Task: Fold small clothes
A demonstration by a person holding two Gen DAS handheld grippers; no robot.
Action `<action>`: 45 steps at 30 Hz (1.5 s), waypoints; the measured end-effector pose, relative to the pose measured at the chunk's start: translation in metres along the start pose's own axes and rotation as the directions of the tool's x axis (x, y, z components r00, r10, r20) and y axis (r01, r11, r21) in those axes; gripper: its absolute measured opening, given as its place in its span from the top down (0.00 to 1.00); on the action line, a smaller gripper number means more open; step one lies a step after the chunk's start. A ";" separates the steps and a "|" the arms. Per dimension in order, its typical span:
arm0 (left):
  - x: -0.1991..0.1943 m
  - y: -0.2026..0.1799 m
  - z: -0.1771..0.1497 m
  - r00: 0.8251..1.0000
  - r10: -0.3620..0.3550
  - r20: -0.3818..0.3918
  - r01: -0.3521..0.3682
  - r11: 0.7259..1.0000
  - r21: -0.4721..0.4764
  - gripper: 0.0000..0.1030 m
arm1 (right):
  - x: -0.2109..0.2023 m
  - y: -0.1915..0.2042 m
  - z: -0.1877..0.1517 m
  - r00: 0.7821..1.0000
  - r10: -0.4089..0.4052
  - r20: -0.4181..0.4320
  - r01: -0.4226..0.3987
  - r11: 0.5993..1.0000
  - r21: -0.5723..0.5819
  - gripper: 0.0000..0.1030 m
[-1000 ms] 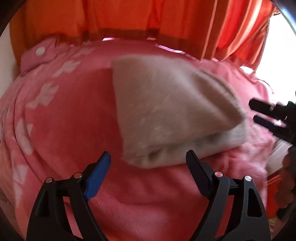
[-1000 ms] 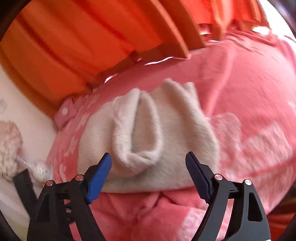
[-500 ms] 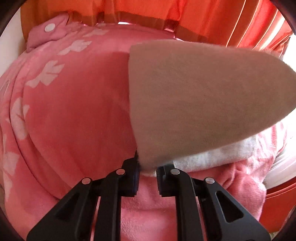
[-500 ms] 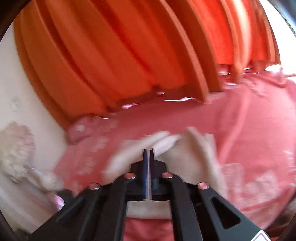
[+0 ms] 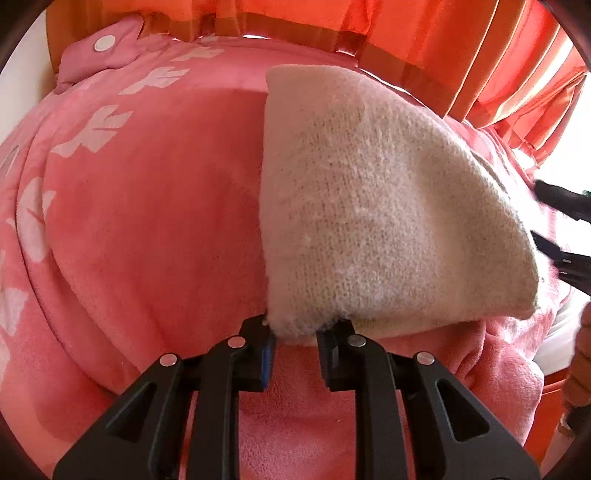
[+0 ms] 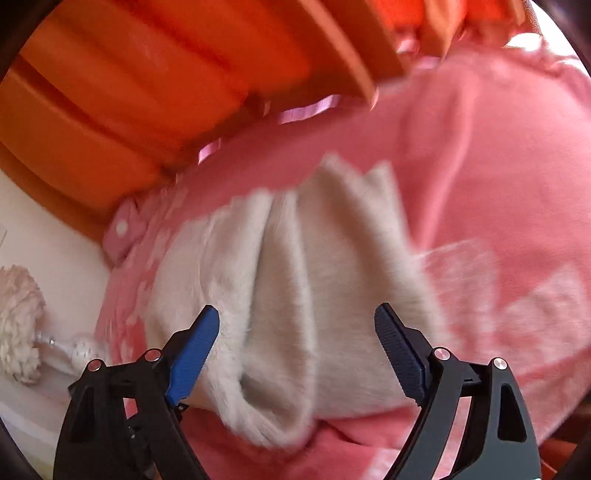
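A cream knitted garment (image 5: 373, 206) lies folded on a pink fleece blanket (image 5: 155, 206). My left gripper (image 5: 295, 343) sits at the garment's near corner, its jaws a little apart with the knit edge between them, still touching it. In the right wrist view the same garment (image 6: 295, 295) shows in bunched folds, blurred by motion. My right gripper (image 6: 295, 350) is open wide and empty, its blue pads on either side of the garment's near end, just above it. The right gripper's black fingers (image 5: 561, 229) show at the left wrist view's right edge.
Orange curtains (image 5: 369, 26) hang behind the blanket. The blanket has white leaf prints (image 5: 96, 129) and a snap tab (image 5: 105, 44) at the far left. A fluffy cream item (image 6: 18, 325) lies on a white surface left of the blanket.
Both grippers closed on the garment half a second ago and lifted a layer over. Now the right gripper has opened wide and released it; the left jaws have parted slightly and the fold has settled.
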State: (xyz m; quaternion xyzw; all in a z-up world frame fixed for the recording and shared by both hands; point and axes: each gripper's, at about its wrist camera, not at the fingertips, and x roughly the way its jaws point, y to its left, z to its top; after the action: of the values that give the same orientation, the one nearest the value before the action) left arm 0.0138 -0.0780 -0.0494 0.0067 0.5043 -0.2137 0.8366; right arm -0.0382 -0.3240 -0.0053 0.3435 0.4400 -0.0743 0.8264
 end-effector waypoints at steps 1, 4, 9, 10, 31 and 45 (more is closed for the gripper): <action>0.001 0.000 0.000 1.000 0.005 -0.001 -0.005 1.000 0.004 0.81 | 0.016 0.002 0.002 0.998 0.020 -0.053 -0.019 1.000 0.024 0.17; 0.001 -0.003 -0.002 1.000 0.013 -0.008 -0.013 1.000 0.005 0.81 | 0.038 0.031 0.002 0.994 0.041 -0.100 -0.040 0.999 0.015 0.26; -0.009 -0.005 0.000 1.000 0.005 0.007 -0.005 1.000 -0.008 0.82 | -0.008 0.075 0.008 0.997 0.060 0.054 -0.050 0.984 -0.174 0.84; -0.014 -0.008 0.000 1.000 0.005 0.021 -0.005 1.000 0.002 0.82 | -0.037 0.080 0.011 0.989 0.066 0.131 -0.038 0.978 -0.205 0.84; -0.092 -0.039 0.019 0.976 -0.134 0.170 0.112 0.985 0.133 0.74 | -0.061 -0.003 0.020 0.957 -0.160 0.244 0.195 0.973 -0.127 0.71; 0.002 -0.082 0.053 0.995 0.004 0.103 -0.026 0.976 0.215 0.69 | -0.008 0.019 0.032 0.954 -0.237 0.183 0.277 0.930 -0.240 0.81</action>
State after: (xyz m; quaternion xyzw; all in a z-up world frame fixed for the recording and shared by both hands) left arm 0.0295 -0.1649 -0.0089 0.0903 0.4347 -0.2610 0.8572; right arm -0.0134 -0.3316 0.0222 0.1636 0.4232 -0.1490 0.8786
